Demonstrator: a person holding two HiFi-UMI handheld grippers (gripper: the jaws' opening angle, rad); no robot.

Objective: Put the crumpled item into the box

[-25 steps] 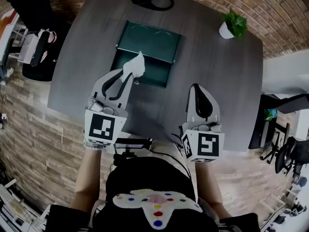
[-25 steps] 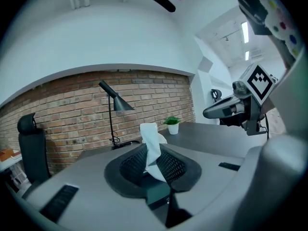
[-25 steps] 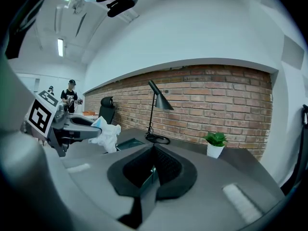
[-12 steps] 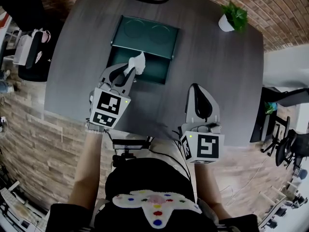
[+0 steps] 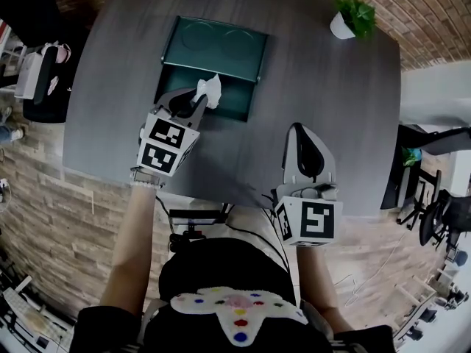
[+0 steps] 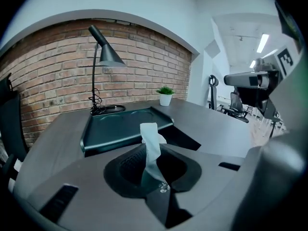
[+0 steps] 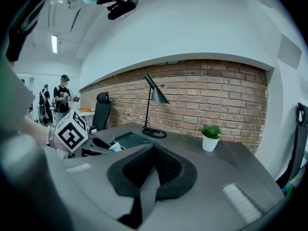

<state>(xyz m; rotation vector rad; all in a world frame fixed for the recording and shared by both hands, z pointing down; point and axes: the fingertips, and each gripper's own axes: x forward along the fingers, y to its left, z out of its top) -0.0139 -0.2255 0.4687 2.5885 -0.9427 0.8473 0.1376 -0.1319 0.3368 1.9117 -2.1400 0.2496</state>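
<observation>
My left gripper (image 5: 196, 103) pinches the white crumpled paper tissue (image 5: 210, 90) at its twisted base, jaws narrow, over the open dark green box (image 5: 234, 105). It should be feather-light and limp (may cling). My right gripper (image 5: 299, 134) hangs closed, empty.

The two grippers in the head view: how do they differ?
The left gripper pinches a crumpled white tissue in its fingers; the right gripper has its fingers shut on nothing. The left reaches to the teal box; the right hangs over the table. Both carry a marker cube.
</observation>
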